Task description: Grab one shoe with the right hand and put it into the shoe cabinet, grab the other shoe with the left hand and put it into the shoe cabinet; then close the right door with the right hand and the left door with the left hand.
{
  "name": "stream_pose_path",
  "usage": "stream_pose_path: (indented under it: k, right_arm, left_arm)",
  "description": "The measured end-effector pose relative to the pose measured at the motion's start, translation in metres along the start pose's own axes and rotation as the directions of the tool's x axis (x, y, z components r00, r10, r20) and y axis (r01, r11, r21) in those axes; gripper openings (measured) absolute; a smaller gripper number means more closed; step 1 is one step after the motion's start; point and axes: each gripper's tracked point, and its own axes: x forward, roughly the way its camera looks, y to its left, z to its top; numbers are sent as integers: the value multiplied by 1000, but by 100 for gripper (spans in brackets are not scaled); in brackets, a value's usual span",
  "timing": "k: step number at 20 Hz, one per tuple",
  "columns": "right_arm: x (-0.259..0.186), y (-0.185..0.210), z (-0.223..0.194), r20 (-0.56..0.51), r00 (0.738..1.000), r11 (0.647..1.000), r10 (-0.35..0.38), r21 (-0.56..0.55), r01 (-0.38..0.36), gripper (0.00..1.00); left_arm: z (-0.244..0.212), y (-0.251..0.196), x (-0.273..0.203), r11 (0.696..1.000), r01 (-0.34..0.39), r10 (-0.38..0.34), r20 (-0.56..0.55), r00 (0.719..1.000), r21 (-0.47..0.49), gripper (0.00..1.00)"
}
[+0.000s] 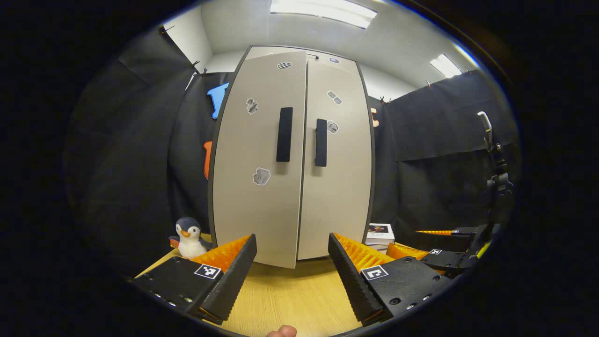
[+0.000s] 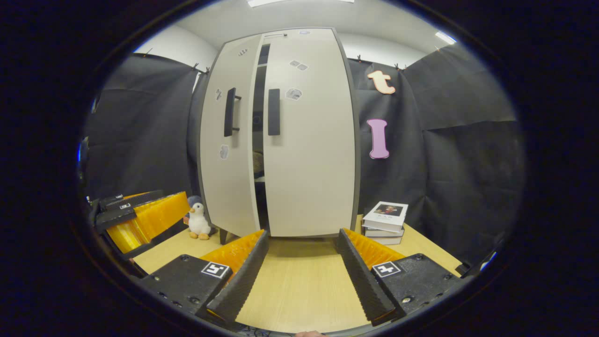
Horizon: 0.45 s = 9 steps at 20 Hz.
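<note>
Beige cabinet (image 1: 292, 154) dead centre, standing on the wood table (image 2: 299, 285), and it's the thing to watch. From the right gripper view the right door (image 2: 311, 135) looks flush, but the left door (image 2: 227, 145) sits a bit ajar, with a dark slot between the two. Through that slot you can see a shelf and something dark and lumpy on it, probably one of the shoes, though it's too hidden to be sure. No shoe on the table in front of the cabinet, so I'd guess both are already inside.

Left gripper (image 1: 292, 264) is squared up to the cabinet, low in front of the left door's bottom corner, jaws wide with nothing in them. My read is it's lined up there to nudge that door home. A fingertip (image 1: 282, 331) of the person pokes in at the bottom edge.

Right gripper (image 2: 302, 269) hangs back in front of the cabinet's right door, jaws also wide and empty, not touching anything. It shows off to the right of the cabinet in the left gripper view too.

Left of the cabinet there's a penguin (image 2: 199, 220) plush, to the right a stack of books (image 2: 386, 222). Both are clear of the door swing, so no trouble there.
</note>
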Motion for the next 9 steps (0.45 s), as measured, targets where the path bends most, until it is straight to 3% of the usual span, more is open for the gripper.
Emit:
stream_pose_path:
  k: [9]
  right_arm:
    - [2,-2,11,30,999,1000,-12,-4,13,96]
  left_arm:
    - [-17,16,3,999,-29,28,-37,999,-31,93]
